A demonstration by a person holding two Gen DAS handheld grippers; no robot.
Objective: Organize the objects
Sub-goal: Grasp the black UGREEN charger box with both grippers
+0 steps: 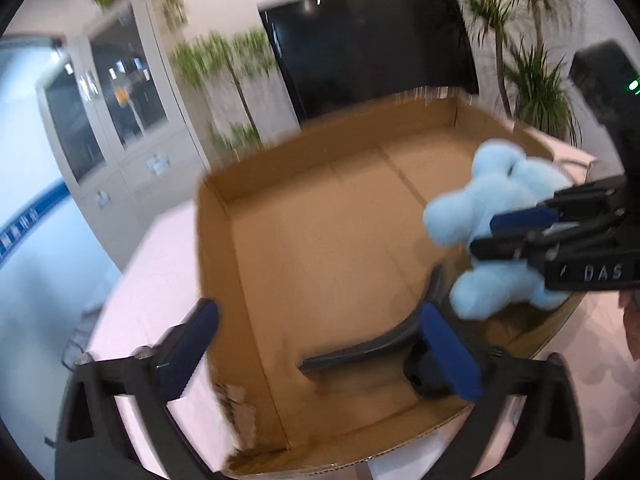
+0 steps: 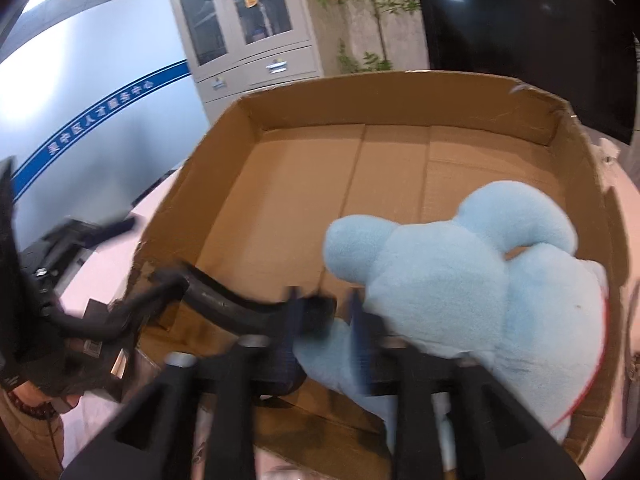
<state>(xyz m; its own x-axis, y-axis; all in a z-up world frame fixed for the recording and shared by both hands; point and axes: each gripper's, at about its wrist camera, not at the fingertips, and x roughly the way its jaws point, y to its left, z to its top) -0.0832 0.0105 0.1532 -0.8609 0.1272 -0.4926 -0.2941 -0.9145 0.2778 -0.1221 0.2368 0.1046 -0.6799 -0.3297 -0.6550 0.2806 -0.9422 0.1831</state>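
A light blue plush toy (image 1: pixel 496 232) hangs over the right side of a shallow cardboard box (image 1: pixel 224 240). My right gripper (image 1: pixel 504 228) is shut on the plush toy and holds it above the box floor. In the right wrist view the plush toy (image 2: pixel 460 280) fills the lower right, pinched between the blue pads (image 2: pixel 360 336) of my right gripper (image 2: pixel 324 332). My left gripper (image 1: pixel 320 340) is open and empty over the box's near left corner. A dark curved object (image 1: pixel 372 344) lies on the box floor, also in the right wrist view (image 2: pixel 224 296).
The box (image 2: pixel 576 152) stands on a white table (image 1: pixel 160 280). A grey glass-door cabinet (image 1: pixel 112 112), potted plants (image 1: pixel 532 80) and a black screen (image 1: pixel 368 48) stand behind. The box's near left corner (image 1: pixel 236 404) is torn.
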